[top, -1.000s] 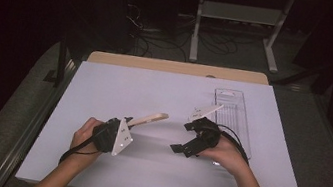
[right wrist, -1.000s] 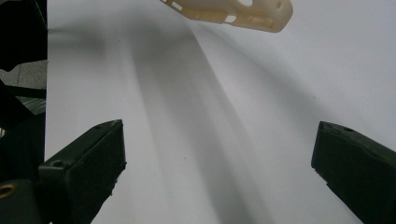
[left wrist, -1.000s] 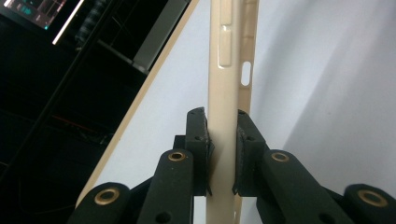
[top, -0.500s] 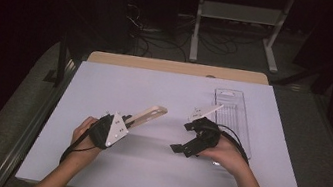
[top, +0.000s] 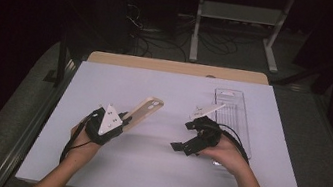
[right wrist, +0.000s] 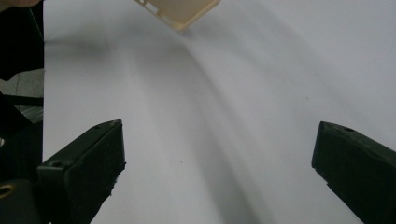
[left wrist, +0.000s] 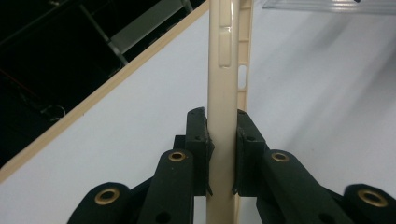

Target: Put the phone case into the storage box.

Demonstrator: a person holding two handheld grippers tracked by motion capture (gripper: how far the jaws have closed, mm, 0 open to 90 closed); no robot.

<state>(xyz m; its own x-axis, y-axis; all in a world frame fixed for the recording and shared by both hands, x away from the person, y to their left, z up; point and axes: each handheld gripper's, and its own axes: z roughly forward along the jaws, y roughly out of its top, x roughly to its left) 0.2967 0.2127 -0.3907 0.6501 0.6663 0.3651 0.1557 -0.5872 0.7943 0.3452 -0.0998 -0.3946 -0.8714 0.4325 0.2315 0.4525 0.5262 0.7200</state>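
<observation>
The tabletop (top: 152,172) is covered with a plain white sheet, and a strip of light wood (top: 159,65) stays bare along its far edge. Directly on the white surface lies a clear plastic tray (top: 233,106), long and narrow, at the far right part, with its long side running away from the person. In the left gripper view, one edge of this tray (left wrist: 327,4) appears at the top, flat on the white surface.
</observation>
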